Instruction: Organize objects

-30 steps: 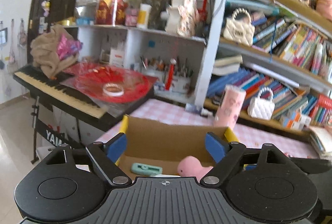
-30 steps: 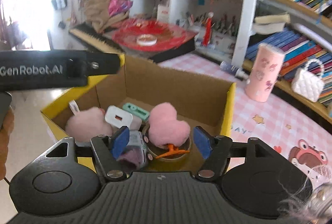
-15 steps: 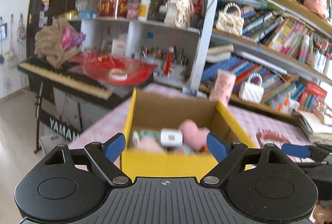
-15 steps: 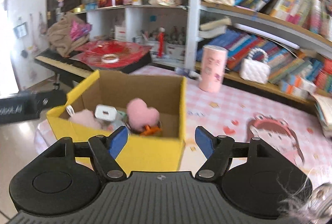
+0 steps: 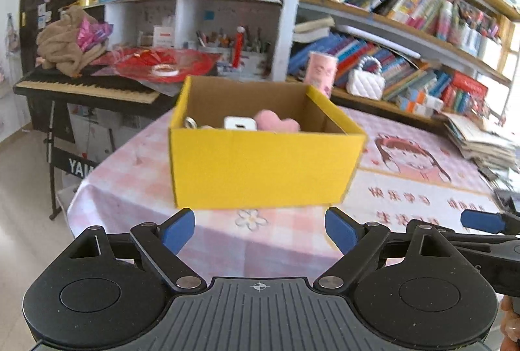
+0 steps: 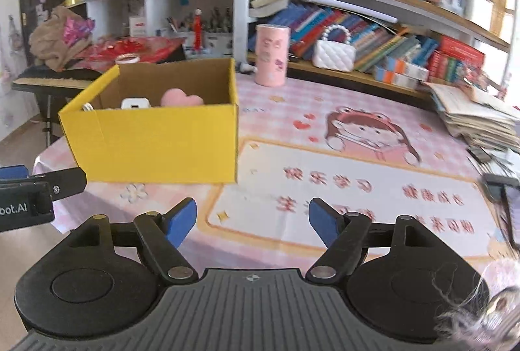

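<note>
Your right gripper (image 6: 253, 217) hung above the pink tablecloth (image 6: 325, 155), its jaws opening with nothing between them. The yellow box (image 6: 156, 139) sat at eleven o'clock, well apart, with a pink heart plush (image 6: 182, 98) and a white charger (image 6: 136, 103) inside. Your left gripper (image 6: 19, 185) edged in at nine o'clock. A pink cylinder (image 6: 271, 55) stood at twelve.

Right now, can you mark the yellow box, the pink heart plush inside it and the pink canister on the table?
yellow box (image 6: 156, 142), right wrist view, on its near front wall.
pink heart plush (image 6: 182, 98), right wrist view, on its top lobes above the rim.
pink canister (image 6: 271, 55), right wrist view, mid-body.
</note>
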### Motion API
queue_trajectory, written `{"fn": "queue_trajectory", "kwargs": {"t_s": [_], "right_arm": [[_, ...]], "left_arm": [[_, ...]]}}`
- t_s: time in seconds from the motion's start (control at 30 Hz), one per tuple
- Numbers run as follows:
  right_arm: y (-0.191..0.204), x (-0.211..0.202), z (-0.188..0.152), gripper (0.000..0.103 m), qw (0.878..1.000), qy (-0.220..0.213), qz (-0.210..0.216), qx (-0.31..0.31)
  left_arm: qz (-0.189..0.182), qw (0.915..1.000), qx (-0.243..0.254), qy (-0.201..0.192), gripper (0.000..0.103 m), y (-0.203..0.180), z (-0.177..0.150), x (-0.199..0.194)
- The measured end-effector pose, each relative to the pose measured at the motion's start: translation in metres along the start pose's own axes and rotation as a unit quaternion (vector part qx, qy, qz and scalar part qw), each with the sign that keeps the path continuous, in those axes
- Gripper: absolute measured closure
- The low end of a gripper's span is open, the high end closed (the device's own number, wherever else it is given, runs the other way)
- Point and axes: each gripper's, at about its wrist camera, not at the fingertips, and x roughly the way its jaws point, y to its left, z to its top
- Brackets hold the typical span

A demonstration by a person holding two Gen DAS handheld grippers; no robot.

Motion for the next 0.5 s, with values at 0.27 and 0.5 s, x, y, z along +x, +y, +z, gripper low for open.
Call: {"fn": "queue_trajectory", "kwargs": {"t_s": [0.27, 0.5], "right_arm": [[-0.024, -0.022, -0.019, 0.021, 0.998, 0.005, -0.053, 0.028], [-0.047, -0.037, -0.032, 0.016, 0.994, 0.008, -0.1, 0.052]], "left_arm": [[-0.032, 0.9987, 0.038, 0.0, 0.01, -0.032, -0.007, -0.005], [-0.048, 0.9965, 0.068, -0.001, 0.008, -0.06, -0.013, -0.008]]}}
